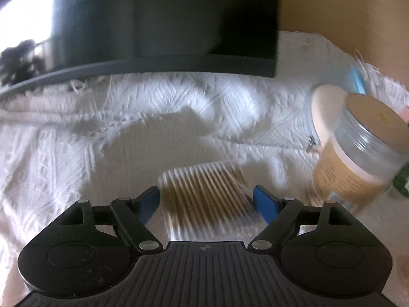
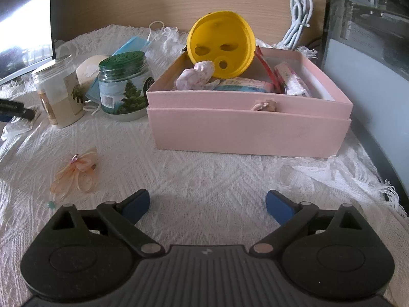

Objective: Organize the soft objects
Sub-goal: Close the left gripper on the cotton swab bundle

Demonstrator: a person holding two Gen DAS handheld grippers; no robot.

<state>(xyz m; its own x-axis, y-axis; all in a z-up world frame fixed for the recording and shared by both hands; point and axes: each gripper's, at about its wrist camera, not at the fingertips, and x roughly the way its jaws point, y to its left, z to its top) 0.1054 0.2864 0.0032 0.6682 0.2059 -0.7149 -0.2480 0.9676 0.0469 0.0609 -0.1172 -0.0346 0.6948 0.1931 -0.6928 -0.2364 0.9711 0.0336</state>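
Observation:
In the left wrist view my left gripper is open, its blue fingers either side of a bundle of cotton swabs lying on the white woven cloth; the view is blurred. In the right wrist view my right gripper is open and empty above the cloth. Ahead stands a pink box holding a yellow mask-like lid, pink crumpled fabric and packets. A peach ribbon bow lies on the cloth to the left.
A clear jar with a beige label and a green-lidded jar stand left of the box, with a blue face mask behind. A dark monitor is at the back, another screen to the right, and a white cable.

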